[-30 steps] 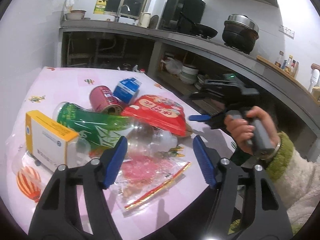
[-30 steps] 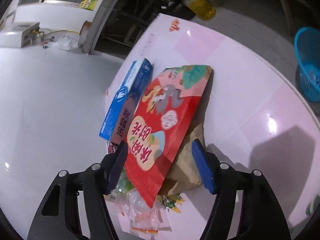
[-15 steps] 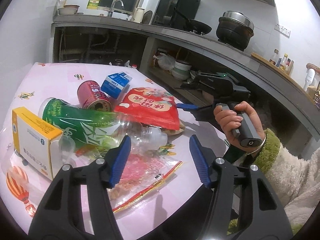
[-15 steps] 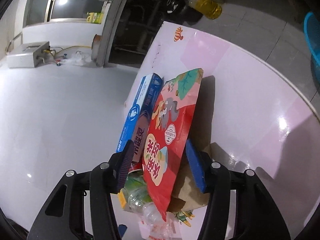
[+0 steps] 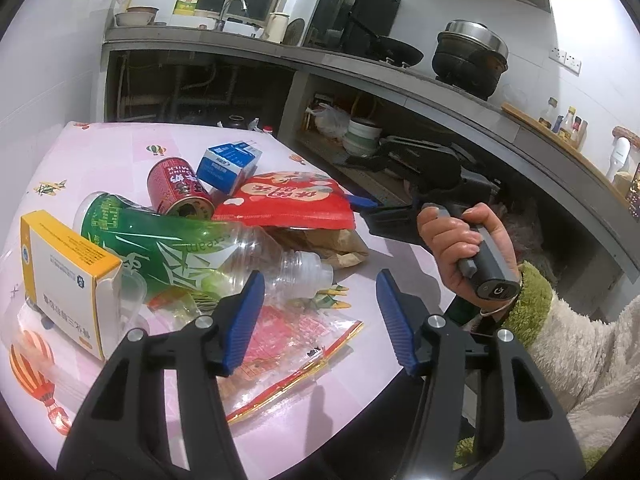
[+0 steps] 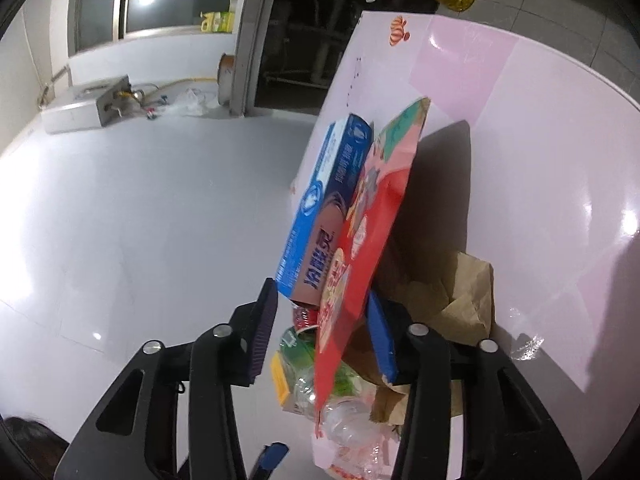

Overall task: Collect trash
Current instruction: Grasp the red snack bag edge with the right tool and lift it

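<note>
- Several pieces of trash crowd the pink table (image 5: 120, 148) in the left wrist view: a red snack bag (image 5: 288, 200) lying over a brown paper bag (image 5: 328, 242), a green-labelled plastic bottle (image 5: 192, 244), a red can (image 5: 178, 192), a blue carton (image 5: 228, 164) and a yellow-and-white box (image 5: 64, 276).
- Left gripper (image 5: 320, 316) hovers above the clear wrapper (image 5: 292, 344), fingers apart and empty.
- Behind, a grey kitchen counter (image 5: 400, 88) carries a black pot (image 5: 470, 60).
- Right wrist view: right gripper (image 6: 324, 336) has its fingers apart around the red snack bag's near edge; whether they press it is unclear.
- Blue carton (image 6: 324, 208) lies just beside the bag (image 6: 368, 240).
</note>
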A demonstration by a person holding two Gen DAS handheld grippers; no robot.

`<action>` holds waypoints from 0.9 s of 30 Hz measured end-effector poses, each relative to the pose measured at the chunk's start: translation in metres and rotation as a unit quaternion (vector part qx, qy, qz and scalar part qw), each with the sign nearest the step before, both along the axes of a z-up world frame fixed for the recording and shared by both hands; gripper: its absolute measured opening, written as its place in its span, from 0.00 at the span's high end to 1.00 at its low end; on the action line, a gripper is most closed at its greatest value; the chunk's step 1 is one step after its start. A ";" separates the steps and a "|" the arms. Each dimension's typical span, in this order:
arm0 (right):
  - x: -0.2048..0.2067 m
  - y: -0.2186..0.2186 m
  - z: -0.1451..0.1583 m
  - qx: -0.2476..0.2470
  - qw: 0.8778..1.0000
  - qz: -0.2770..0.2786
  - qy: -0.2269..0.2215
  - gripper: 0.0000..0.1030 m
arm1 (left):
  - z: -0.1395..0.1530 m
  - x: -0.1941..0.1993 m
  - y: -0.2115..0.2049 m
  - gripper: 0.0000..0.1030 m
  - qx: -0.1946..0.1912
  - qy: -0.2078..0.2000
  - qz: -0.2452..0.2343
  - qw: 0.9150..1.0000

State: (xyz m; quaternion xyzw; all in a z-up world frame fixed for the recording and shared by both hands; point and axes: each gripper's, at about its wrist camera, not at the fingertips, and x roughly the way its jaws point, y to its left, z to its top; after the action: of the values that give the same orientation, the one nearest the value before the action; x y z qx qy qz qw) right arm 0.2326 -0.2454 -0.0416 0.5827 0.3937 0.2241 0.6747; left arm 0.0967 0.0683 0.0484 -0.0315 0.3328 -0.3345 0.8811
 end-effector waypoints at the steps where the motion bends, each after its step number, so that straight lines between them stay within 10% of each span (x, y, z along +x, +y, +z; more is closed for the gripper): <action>1: 0.002 0.003 0.001 -0.008 1.000 0.002 0.002 0.66 | 0.001 -0.001 -0.001 0.47 0.001 0.000 0.000 1.000; 8: 0.014 0.020 0.007 -0.048 0.999 0.018 0.004 0.95 | 0.001 -0.003 -0.004 0.49 0.003 0.000 0.003 1.000; 27: -0.090 -0.085 0.042 -0.080 0.993 -0.072 -0.046 0.97 | 0.018 0.020 -0.050 0.50 0.038 -0.014 -0.033 0.999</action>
State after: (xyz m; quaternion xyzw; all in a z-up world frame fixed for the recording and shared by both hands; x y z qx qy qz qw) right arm 0.1422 -0.3299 0.0001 0.5428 0.3357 0.1690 0.7511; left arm 0.1171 0.0187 0.0661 0.0179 0.3338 -0.3514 0.8745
